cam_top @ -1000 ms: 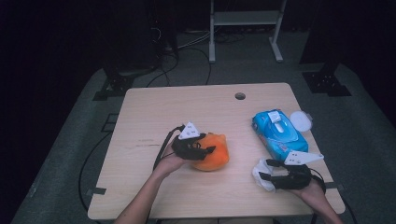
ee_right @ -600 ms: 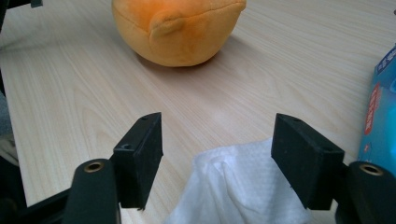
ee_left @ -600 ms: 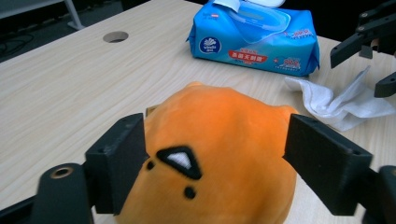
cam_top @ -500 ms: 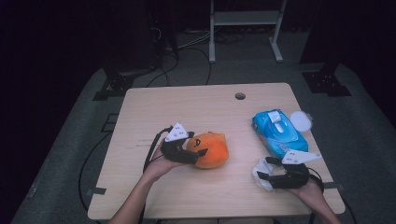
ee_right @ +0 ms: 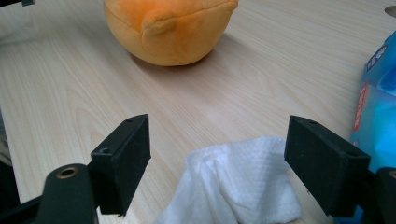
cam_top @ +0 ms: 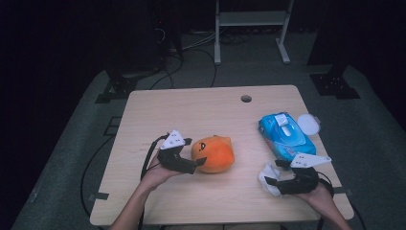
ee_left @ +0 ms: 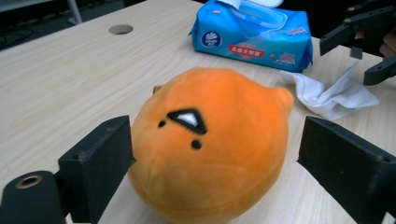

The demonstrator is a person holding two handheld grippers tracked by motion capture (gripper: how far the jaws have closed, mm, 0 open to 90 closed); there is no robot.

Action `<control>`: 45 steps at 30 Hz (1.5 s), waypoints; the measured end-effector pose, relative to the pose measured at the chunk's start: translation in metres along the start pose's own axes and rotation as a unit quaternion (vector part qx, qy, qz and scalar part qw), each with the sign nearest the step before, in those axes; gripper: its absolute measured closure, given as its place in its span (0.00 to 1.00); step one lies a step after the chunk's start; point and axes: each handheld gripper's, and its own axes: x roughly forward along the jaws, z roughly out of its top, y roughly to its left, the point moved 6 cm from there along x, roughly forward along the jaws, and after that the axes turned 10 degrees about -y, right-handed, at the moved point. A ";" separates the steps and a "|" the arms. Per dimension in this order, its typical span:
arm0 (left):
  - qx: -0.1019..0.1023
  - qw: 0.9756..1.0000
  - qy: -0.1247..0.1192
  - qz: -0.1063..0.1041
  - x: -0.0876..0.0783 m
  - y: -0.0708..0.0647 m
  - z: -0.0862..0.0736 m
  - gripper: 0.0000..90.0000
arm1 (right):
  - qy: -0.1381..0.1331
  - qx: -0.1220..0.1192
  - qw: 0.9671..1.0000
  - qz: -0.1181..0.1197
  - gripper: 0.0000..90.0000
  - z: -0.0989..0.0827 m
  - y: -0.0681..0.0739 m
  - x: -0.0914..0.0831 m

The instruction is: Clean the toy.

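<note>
Left gripper (ee_left: 210, 154) just opened around orange plush (ee_left: 210, 144), right gripper (ee_right: 217, 163) just opened over white wipe (ee_right: 238, 186) — wipes pack (ee_left: 254, 39) print unreadable

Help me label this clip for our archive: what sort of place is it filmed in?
Probably a lab or recording studio, not a home: a bare wooden table on grey floor matting, dark surroundings, cables trailing across the floor, and a metal stand behind.
</note>
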 end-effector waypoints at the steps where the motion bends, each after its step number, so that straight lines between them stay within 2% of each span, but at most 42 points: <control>1: -0.003 1.000 0.000 0.003 -0.001 0.001 -0.002 0.09 | 0.000 0.000 1.000 0.000 0.23 0.000 -0.001 0.000; 28: -0.019 1.000 0.004 0.003 -0.020 0.000 -0.026 0.06 | 0.008 0.006 1.000 -0.002 0.21 -0.004 -0.003 -0.002; 45: -0.027 0.999 0.020 0.002 -0.031 -0.004 -0.046 0.06 | 0.016 0.005 1.000 0.002 0.21 -0.007 -0.001 -0.001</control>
